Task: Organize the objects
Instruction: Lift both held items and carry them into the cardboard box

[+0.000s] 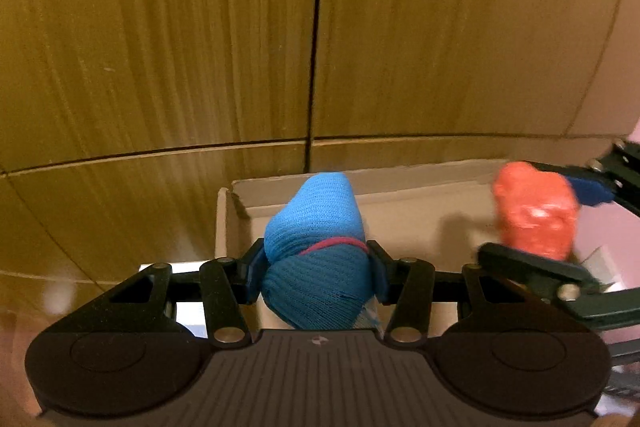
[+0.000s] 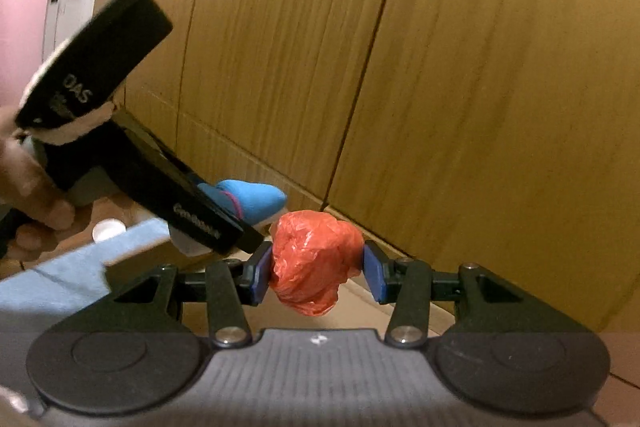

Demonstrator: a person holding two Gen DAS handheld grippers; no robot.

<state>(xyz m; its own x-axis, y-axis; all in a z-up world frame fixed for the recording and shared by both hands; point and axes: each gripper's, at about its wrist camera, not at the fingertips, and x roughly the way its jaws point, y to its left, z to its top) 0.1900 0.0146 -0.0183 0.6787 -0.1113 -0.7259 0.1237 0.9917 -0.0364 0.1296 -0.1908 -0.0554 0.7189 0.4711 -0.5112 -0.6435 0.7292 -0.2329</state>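
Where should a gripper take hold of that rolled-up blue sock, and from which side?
Across its waist, where the left gripper already pinches the blue sock. The bundle narrows at the pink band, so the pads seat there. Come in from the cuff end, leaving the rounded tip free over the cardboard box.

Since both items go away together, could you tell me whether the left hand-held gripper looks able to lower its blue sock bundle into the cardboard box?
Probably yes: the left hand-held gripper holds the sock bundle over the open cardboard box, with nothing visible between them.
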